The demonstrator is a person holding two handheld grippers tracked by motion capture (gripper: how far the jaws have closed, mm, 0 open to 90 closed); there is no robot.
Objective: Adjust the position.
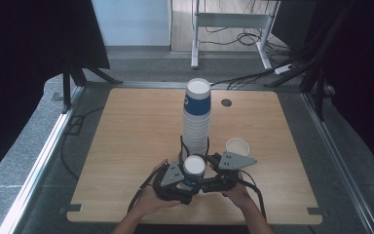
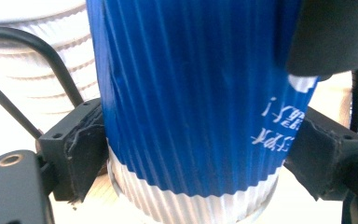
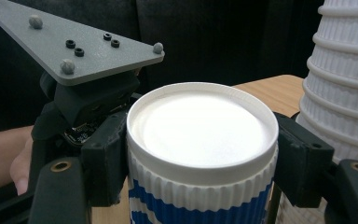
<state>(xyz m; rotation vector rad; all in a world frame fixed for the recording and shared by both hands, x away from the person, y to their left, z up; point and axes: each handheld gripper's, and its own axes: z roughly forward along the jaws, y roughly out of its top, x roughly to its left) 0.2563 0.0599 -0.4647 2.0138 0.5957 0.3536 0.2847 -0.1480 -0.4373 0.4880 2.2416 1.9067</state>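
A blue-and-white ribbed paper cup (image 1: 194, 169) stands upside down near the table's front edge, its flat white base facing up. My left gripper (image 1: 182, 183) is shut on its blue lower wall (image 2: 191, 93), with a white ribbed band below the jaws. My right gripper (image 1: 209, 171) is shut on the same cup just under its white top (image 3: 203, 128). In the right gripper view the left gripper's grey plate (image 3: 74, 46) sits close behind the cup. A tall stack of upturned cups (image 1: 196, 119) rises right behind the held cup.
One white cup (image 1: 237, 146) stands open side up, to the right of the stack. The wooden table (image 1: 136, 131) has a cable hole (image 1: 226, 103) at the back. Desk legs and loose cables lie on the floor beyond. The stack's ribbed side (image 3: 345, 84) is close to my right gripper.
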